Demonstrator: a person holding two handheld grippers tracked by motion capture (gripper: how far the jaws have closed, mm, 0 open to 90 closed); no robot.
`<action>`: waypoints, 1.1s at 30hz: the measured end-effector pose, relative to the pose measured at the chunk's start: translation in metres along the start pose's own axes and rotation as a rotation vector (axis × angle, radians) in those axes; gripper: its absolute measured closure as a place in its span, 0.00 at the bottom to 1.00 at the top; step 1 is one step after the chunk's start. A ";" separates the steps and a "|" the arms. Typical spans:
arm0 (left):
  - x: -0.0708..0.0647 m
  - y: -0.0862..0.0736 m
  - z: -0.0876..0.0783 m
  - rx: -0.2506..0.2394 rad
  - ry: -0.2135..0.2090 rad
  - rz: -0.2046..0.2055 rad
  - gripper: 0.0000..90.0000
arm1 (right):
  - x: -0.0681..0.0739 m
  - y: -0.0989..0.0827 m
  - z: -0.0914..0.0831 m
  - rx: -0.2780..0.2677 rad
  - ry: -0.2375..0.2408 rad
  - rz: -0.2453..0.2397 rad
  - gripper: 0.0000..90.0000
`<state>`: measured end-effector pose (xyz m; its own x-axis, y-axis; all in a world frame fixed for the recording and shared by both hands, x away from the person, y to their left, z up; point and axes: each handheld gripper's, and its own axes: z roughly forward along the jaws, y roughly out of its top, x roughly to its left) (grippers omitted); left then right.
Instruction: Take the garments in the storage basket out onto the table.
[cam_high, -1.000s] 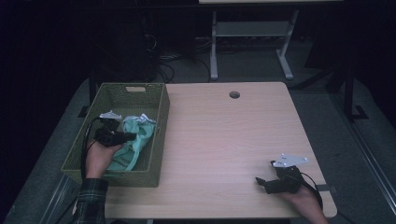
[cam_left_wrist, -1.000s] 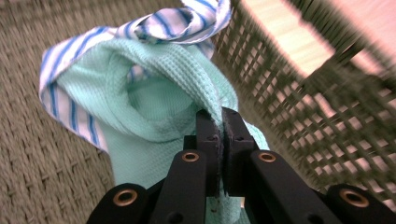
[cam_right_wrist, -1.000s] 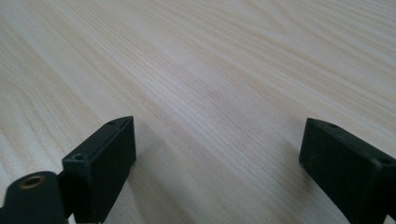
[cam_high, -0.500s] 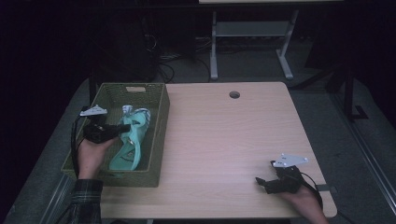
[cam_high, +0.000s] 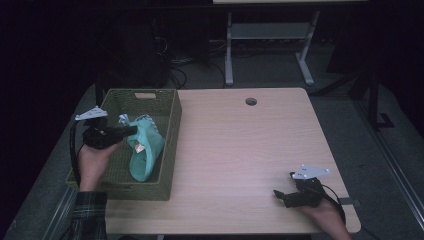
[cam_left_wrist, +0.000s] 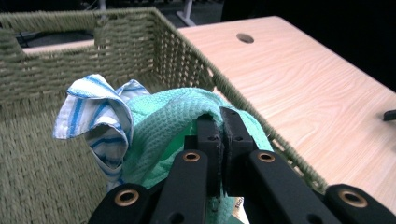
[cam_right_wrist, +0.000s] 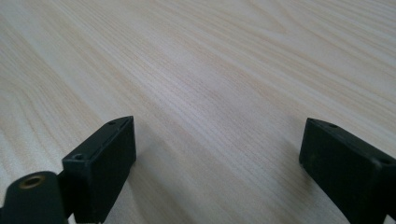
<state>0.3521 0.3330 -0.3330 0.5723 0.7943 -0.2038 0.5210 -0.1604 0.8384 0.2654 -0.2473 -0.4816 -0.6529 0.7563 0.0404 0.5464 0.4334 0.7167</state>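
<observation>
A light wooden table (cam_high: 240, 150) bears a green wicker basket (cam_high: 170, 125).

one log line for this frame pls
left gripper: shut on green cloth, above woven basket | right gripper: open, over table | striped cloth: in basket

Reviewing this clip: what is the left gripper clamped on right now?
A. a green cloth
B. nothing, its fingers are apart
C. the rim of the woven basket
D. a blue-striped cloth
A: in the left gripper view the left gripper has its fingers pressed together on a fold of the green cloth, which hangs over the basket; the blue-striped cloth sits beside it, ungripped.
</observation>
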 end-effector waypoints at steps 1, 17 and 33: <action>0.000 0.001 -0.001 -0.005 -0.001 0.002 0.97 | 0.000 0.000 0.000 -0.001 0.001 0.003 0.11; -0.005 0.020 -0.017 -0.087 -0.068 -0.008 0.97 | 0.000 0.000 0.000 0.000 0.000 -0.001 0.11; -0.027 0.052 -0.026 -0.122 -0.107 0.058 0.97 | 0.000 0.000 0.000 0.000 0.000 -0.001 0.11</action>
<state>0.3475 0.3188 -0.2708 0.6670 0.7176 -0.2004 0.4081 -0.1268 0.9041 0.2655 -0.2474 -0.4817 -0.6534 0.7560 0.0393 0.5453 0.4340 0.7171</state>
